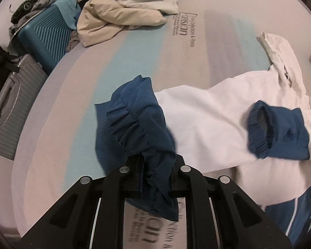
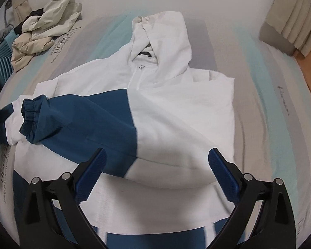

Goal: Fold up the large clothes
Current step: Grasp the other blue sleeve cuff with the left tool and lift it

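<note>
A white and blue hooded jacket lies front up on the bed, hood pointing away. Its right sleeve is folded across the chest, with the blue cuff at the left; that cuff also shows in the left wrist view. My left gripper is shut on the other blue sleeve and holds its cuff up above the bed, left of the jacket body. My right gripper is open and empty, just above the jacket's lower chest.
A crumpled beige jacket lies at the far side of the bed, also in the right wrist view. A teal suitcase and a grey suitcase stand beside the bed. A beige cushion sits at the far right.
</note>
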`<action>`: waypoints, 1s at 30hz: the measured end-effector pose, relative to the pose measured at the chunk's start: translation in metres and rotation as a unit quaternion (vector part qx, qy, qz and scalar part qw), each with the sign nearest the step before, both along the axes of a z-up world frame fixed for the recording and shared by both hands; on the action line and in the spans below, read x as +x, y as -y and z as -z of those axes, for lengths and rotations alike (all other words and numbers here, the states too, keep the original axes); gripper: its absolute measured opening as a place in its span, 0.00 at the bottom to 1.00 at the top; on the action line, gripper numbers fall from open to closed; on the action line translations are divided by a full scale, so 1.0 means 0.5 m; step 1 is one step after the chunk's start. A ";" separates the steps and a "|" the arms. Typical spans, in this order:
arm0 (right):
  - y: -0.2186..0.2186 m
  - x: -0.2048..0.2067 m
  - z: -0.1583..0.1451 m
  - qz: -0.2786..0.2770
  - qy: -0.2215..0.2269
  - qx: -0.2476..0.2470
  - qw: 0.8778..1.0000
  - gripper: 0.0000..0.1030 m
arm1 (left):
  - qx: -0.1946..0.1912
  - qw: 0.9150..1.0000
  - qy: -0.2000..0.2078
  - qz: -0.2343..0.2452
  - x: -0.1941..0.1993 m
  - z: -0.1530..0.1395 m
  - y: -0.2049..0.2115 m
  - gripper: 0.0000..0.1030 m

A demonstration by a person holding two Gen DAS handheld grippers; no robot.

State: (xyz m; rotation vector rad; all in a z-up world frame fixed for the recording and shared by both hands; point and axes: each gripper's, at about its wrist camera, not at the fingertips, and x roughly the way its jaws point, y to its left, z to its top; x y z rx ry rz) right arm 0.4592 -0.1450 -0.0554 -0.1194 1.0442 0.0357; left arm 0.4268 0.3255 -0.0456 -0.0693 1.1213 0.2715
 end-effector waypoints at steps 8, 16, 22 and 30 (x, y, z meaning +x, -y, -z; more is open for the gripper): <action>0.077 -0.013 -0.006 -0.015 0.005 -0.006 1.000 0.92 | -0.004 1.000 0.001 0.031 0.051 0.023 0.163 0.13; 0.164 -0.020 -0.001 0.001 0.000 -0.004 1.000 0.92 | -0.004 0.999 0.000 0.052 0.097 0.037 0.293 0.13; 0.226 -0.035 -0.003 0.025 -0.002 0.008 1.000 0.92 | -0.005 0.996 0.004 0.086 0.112 0.033 0.384 0.13; 0.271 -0.064 0.002 0.030 0.000 0.003 1.000 0.92 | 0.005 0.995 0.006 0.101 0.127 0.032 0.471 0.13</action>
